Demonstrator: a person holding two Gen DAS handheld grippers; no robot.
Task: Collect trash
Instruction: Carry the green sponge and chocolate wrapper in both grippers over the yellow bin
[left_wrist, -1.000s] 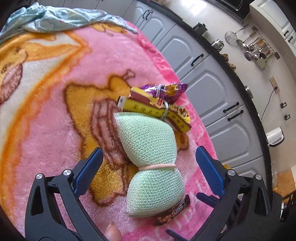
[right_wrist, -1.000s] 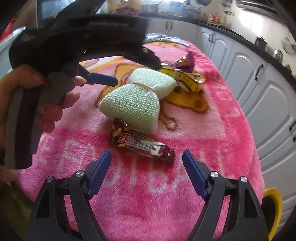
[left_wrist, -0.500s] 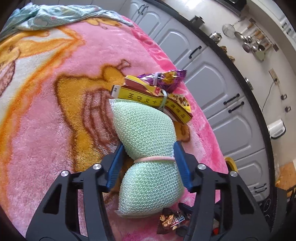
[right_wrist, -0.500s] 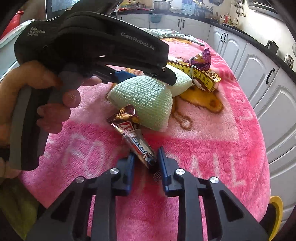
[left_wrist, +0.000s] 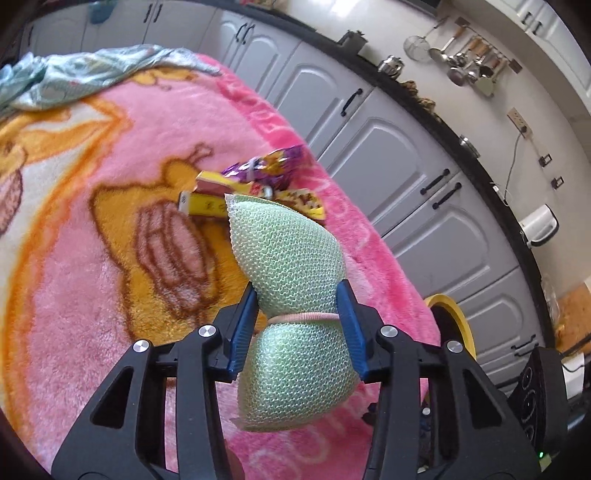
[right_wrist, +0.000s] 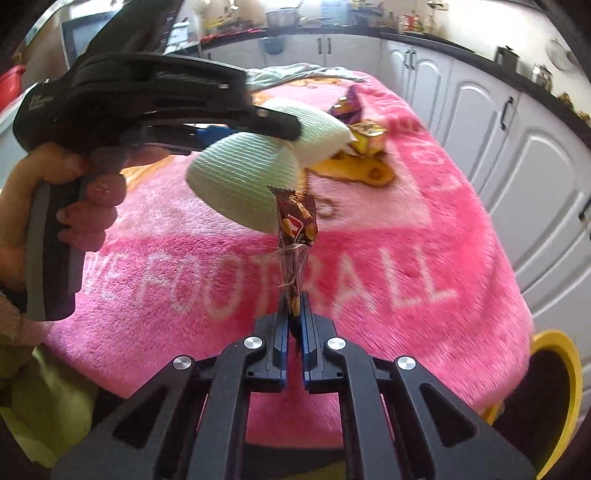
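Note:
My left gripper (left_wrist: 297, 295) is shut on a pale green mesh sponge (left_wrist: 291, 280) tied at its waist with a pink band, and holds it lifted off the pink blanket (left_wrist: 92, 288). The sponge also shows in the right wrist view (right_wrist: 243, 184). My right gripper (right_wrist: 294, 299) is shut on the end of a brown candy bar wrapper (right_wrist: 295, 225), which stands upright above the blanket (right_wrist: 369, 258). A yellow wrapper (left_wrist: 207, 203) and a purple wrapper (left_wrist: 273, 170) lie on the blanket beyond the sponge.
A yellow-rimmed bin stands off the blanket's right edge (left_wrist: 448, 321), also at lower right in the right wrist view (right_wrist: 554, 387). Grey cabinets (left_wrist: 388, 155) line the wall. A crumpled light cloth (left_wrist: 92, 74) lies at the blanket's far end.
Both grippers closed from open, then lifted: the left raised the green sponge off the blanket, the right raised the candy wrapper upright. The view now swings toward the yellow bin.

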